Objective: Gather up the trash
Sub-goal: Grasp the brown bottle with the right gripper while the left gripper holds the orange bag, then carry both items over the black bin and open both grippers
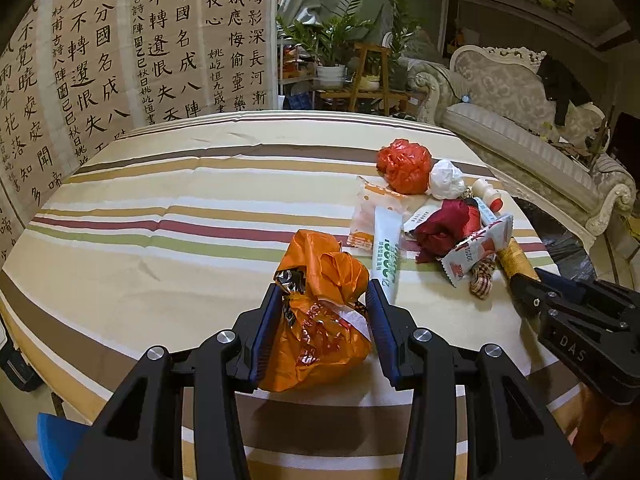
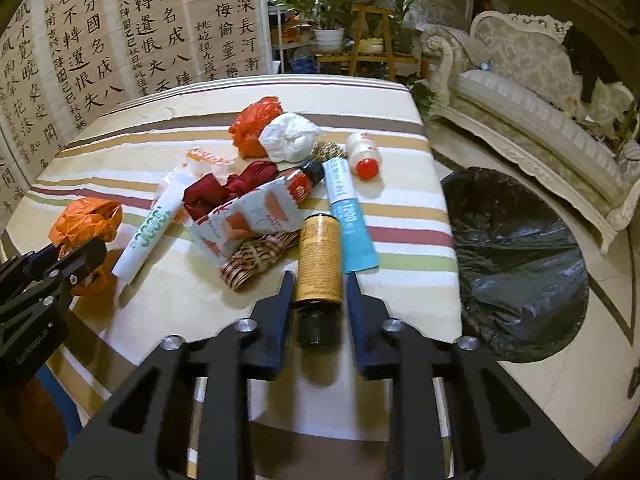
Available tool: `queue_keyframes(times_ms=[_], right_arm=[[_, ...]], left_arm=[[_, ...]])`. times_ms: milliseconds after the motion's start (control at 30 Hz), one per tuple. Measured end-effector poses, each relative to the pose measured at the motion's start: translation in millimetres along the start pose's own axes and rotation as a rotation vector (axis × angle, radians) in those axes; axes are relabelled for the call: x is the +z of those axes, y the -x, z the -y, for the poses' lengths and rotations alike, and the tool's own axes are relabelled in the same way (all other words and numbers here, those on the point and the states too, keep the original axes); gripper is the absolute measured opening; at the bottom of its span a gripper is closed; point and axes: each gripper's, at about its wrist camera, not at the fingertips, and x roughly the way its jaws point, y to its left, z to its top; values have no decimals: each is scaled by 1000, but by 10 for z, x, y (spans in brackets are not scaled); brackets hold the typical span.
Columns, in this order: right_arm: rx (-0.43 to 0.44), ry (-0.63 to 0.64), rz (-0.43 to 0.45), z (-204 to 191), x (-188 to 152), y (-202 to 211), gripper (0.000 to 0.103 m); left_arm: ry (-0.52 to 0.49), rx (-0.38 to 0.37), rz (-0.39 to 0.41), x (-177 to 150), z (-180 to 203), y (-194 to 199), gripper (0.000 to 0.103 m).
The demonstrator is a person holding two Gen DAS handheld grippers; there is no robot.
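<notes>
A: Left tool (image 1: 322,304)?
B: Clamped on the orange bag (image 1: 320,320), resting on the worktop (image 1: 160,184).
A: Right tool (image 2: 318,292)?
B: Its fingers flank the brown bottle (image 2: 320,260) lying on the worktop; grip unclear. Black bin bag (image 2: 520,264) to its right.

"DAS" on the right gripper (image 1: 520,280); "1300" on the blue tube (image 2: 347,208); Chinese calligraphy on the wall scrolls (image 1: 120,40).

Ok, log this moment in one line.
left gripper: shut on orange bag | right gripper: around bottle | bin: right of table
</notes>
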Motion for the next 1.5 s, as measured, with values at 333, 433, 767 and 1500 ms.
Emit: queue_keyframes(times_ms=[333,433,767,1500], right_arm=[[-7,23,42,30,-54,149,23],[-15,7,60,135,-52,210,23],[-83,-81,115,657,-81,374,23],[-239,-241,126,2022,-244,154,23]], left_arm=[[-2,-22,20,18,150,77,44],[-10,-33,32,34,252,112,44],[-63,-92,85,144,747,227,44],[-253,-188,65,370,2168,-260,44]])
